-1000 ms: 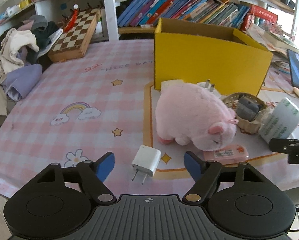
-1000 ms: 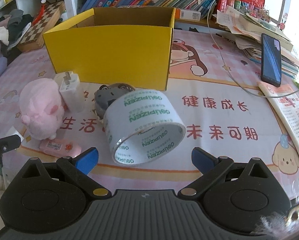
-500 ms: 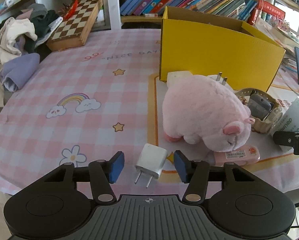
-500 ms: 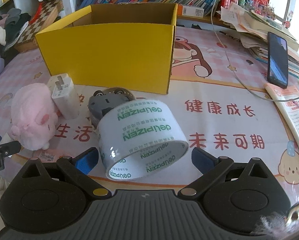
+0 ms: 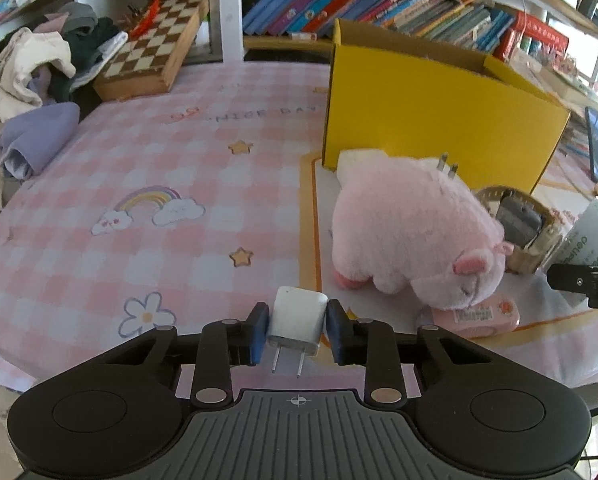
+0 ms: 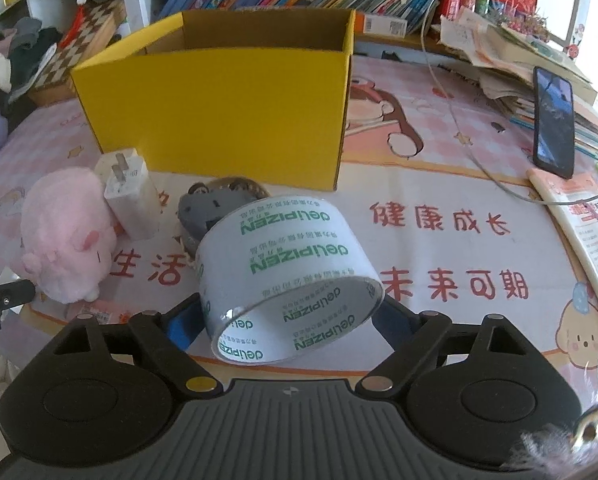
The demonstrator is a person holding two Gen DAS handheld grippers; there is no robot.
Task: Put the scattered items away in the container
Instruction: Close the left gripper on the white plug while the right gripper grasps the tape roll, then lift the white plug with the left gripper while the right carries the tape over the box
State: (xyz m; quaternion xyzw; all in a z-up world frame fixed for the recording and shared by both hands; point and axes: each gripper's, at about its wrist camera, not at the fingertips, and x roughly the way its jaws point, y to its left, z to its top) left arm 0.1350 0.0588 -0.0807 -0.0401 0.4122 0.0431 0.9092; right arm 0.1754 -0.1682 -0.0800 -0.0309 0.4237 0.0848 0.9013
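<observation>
A small white charger (image 5: 297, 316) lies prongs-toward-me at the table's near edge, and my left gripper (image 5: 297, 330) is closing with its blue pads against both sides of it. A clear tape roll (image 6: 283, 248) with green lettering lies tilted between the fingers of my right gripper (image 6: 285, 320). Those jaws are closing too, and both pads touch the roll's rim. The open yellow box (image 6: 219, 108) stands behind. In front of it lie a pink plush pig (image 5: 411, 232), a larger white charger (image 6: 129, 196), a grey item in a small basket (image 5: 519, 216) and a pink packet (image 5: 475, 316).
A chessboard (image 5: 155, 48) and a pile of clothes (image 5: 31, 80) sit at the far left. To the right lie a phone (image 6: 553, 120), a white cable (image 6: 471, 148), a booklet (image 6: 579, 220) and stacked papers. Bookshelves line the back.
My left jaws have closed from wide apart onto the small charger. The right gripper has come forward around the tape roll and its fingers have narrowed onto it.
</observation>
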